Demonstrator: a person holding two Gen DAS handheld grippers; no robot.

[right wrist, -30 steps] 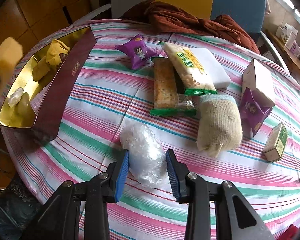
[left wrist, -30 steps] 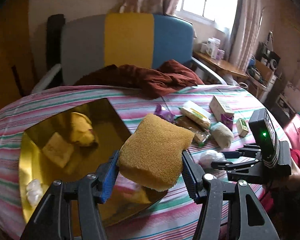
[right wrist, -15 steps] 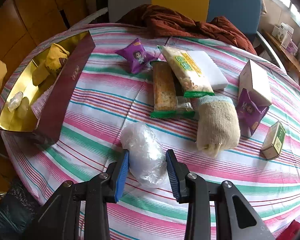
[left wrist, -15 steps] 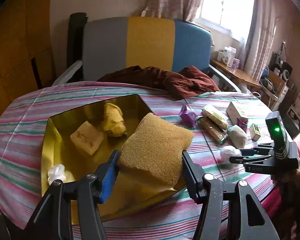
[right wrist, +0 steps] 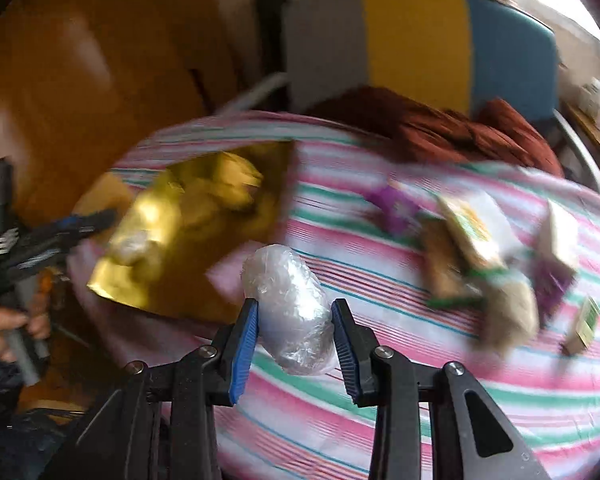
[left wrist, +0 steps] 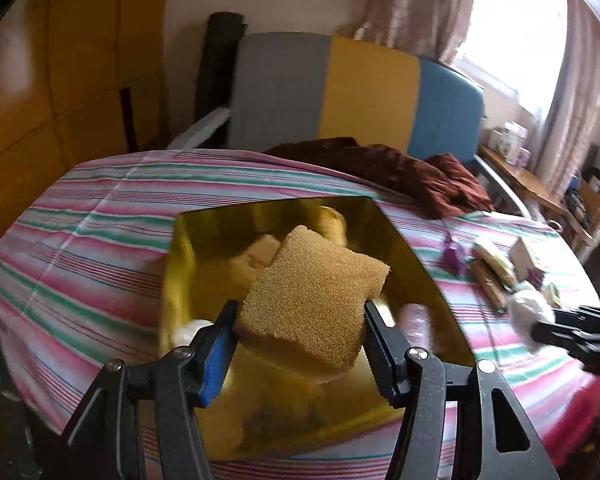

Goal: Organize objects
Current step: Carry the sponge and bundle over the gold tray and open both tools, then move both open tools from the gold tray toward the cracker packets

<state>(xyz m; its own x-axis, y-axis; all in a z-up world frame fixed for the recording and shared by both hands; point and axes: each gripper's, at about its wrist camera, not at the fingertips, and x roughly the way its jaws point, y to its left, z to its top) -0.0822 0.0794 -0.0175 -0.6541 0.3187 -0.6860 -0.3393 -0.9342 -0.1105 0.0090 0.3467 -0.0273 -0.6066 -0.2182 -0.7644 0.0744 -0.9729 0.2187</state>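
1. Over the shiny gold tray (left wrist: 196, 248), at the left of the round table's pink, green and white striped cloth (left wrist: 100, 216), our left gripper (left wrist: 296, 332) clamps a tan, coarse, squarish sponge (left wrist: 316, 292).
2. Behind the table we see a chair back (left wrist: 340, 88) in grey, yellow and blue panels, with a crumpled dark red cloth (left wrist: 400, 172) at its foot.
3. Further right, our right gripper (right wrist: 294, 332) pinches a crinkled clear plastic bundle (right wrist: 288, 308), off the cloth.
4. Blurred snack packets (right wrist: 468, 240) lie at the right; a bright curtained window (left wrist: 512, 40) is beyond.

The left claw (left wrist: 298, 330) grips a yellow sponge (left wrist: 314, 298) above the gold tray (left wrist: 416, 276) on the striped table (left wrist: 100, 232).
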